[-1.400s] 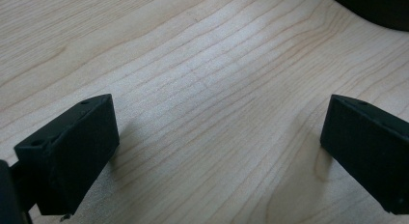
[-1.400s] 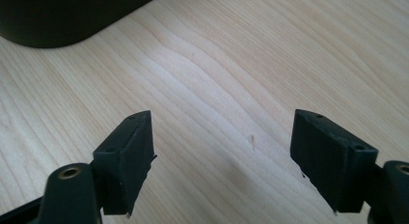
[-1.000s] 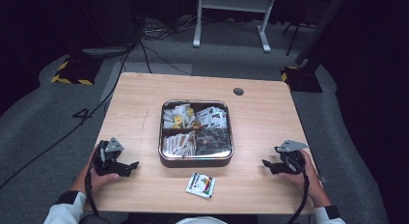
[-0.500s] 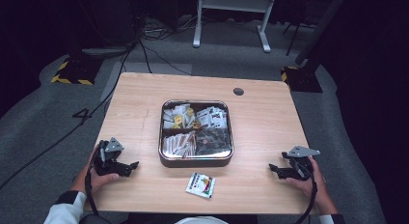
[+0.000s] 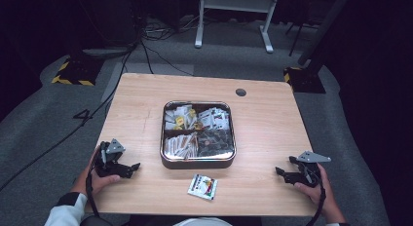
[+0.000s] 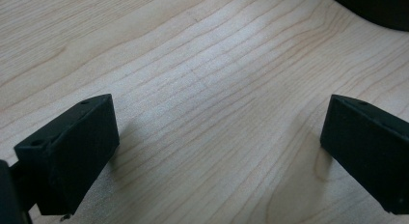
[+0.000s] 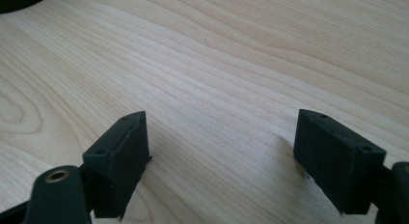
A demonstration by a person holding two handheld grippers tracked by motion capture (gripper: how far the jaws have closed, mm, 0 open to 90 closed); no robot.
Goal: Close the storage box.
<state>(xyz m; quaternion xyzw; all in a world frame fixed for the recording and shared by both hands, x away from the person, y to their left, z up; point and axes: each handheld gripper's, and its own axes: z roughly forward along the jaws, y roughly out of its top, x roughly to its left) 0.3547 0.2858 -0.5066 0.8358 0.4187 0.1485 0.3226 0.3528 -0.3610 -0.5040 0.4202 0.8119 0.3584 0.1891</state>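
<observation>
Lying flat on the tabletop (image 5: 272, 133), the small sachet (image 5: 203, 186) sits near the front edge, just in front of the metal tray (image 5: 197, 161) and apart from its rim. It is a squarish packet with white, red and green print, turned slightly askew to the table edge; its longer side looks to run roughly left to right, though it is too small in the high view to be sure.

Tray behind it: four compartments, all holding packets, white and yellow ones at the back left, dark ones at the front right.

My left gripper (image 5: 130, 167) rests on the wood at the front left, jaws spread wide with nothing between them; the left gripper view gives bare grain across the gap, tray corner dark at upper right. My right gripper (image 5: 280, 173) rests at the front right, jaws likewise wide apart over bare wood.

Key relation: the sachet lies between my two grippers, inward of both and a little nearer the front edge than either. From the left jaws it lies to the right; from the right jaws, to the left. Judged from the high view, the two gaps are close to equal, the left perhaps slightly shorter. Either hand could take it; whichever goes must swing inward and come down over the packet's short span.
</observation>
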